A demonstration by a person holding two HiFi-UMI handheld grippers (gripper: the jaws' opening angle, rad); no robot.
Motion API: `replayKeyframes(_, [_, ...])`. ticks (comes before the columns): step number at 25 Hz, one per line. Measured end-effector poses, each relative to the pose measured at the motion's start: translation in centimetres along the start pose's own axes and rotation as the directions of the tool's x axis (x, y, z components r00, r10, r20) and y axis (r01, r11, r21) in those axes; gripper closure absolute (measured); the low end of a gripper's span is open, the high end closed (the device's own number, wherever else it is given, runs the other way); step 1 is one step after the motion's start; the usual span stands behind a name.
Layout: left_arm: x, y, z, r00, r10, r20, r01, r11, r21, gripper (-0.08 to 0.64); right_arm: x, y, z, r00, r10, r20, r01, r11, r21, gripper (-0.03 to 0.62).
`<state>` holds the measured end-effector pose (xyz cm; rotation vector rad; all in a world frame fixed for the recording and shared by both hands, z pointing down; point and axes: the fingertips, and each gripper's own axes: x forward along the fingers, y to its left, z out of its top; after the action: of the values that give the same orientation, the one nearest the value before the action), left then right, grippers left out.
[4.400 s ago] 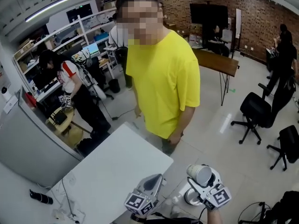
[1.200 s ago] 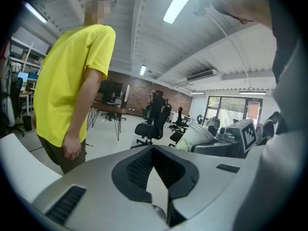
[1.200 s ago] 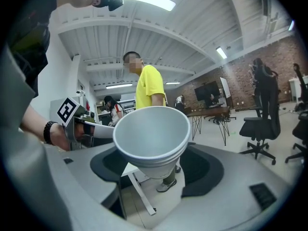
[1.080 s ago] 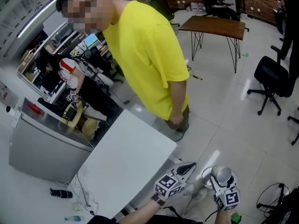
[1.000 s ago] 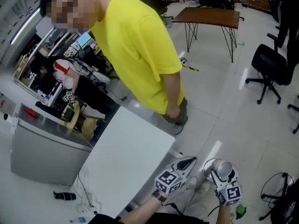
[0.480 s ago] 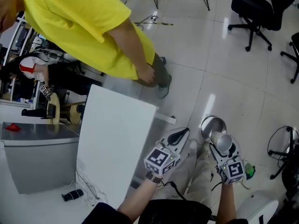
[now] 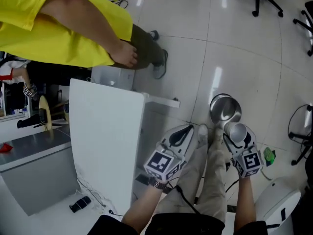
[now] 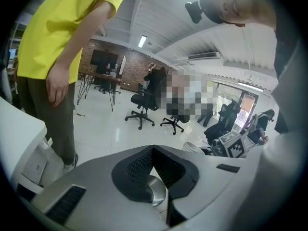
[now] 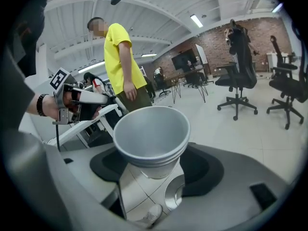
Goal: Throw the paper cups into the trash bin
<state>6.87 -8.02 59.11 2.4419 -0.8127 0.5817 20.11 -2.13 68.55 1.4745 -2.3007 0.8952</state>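
Observation:
A stack of white paper cups (image 7: pixel 236 131) (image 9: pixel 151 134) sits mouth-up between the jaws of my right gripper (image 7: pixel 236 135) (image 9: pixel 151 163), which is shut on it. The round steel trash bin (image 7: pixel 225 109) stands on the floor just beyond the cups; its rim (image 9: pixel 174 194) shows below them in the right gripper view. My left gripper (image 7: pixel 186 132) (image 8: pixel 154 150) hangs beside the right one, to the left of the bin, with its tips together and nothing held. From the left gripper view the right gripper's marker cube (image 8: pixel 233 147) shows at the right.
A white table (image 7: pixel 105 146) stands left of my grippers. A person in a yellow shirt (image 7: pixel 58 28) stands at its far side. My trouser legs (image 7: pixel 210 185) are below the grippers. A small green object (image 7: pixel 269 155) and a white round base (image 7: pixel 279 204) lie right of the bin. Office chairs (image 9: pixel 238 83) stand farther off.
The head view has tipped steeply down. Both grippers have sunk toward the floor, and the cups now hang just at the near rim of the bin. The right jaws stay on the cups.

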Motion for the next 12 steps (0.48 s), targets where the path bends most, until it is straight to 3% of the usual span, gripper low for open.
replayKeyframes(4, [2.7, 1.2, -3.5, 0.999, -0.012, -0.041, 0.011, 1.0, -0.026, 0.558, 3.4, -1.2, -2.5, 0.999, 0.014, -0.028, -0.014, 1.0, 0.012, 0.256])
replayKeyframes(8, [4.9, 1.3, -6.1, 0.999, -0.037, -0.027, 0.037, 0.999, -0.01, 0.558, 6.4, -2.7, -5.5, 0.999, 0.014, -0.044, -0.012, 0.999, 0.041, 0.256])
replayKeyframes(12, [7.1, 1.6, -8.6, 0.997, -0.061, -0.055, 0.059, 0.997, -0.049, 0.558, 10.0, -4.5, -9.0, 0.997, 0.018, -0.082, -0.013, 0.998, 0.058, 0.256])
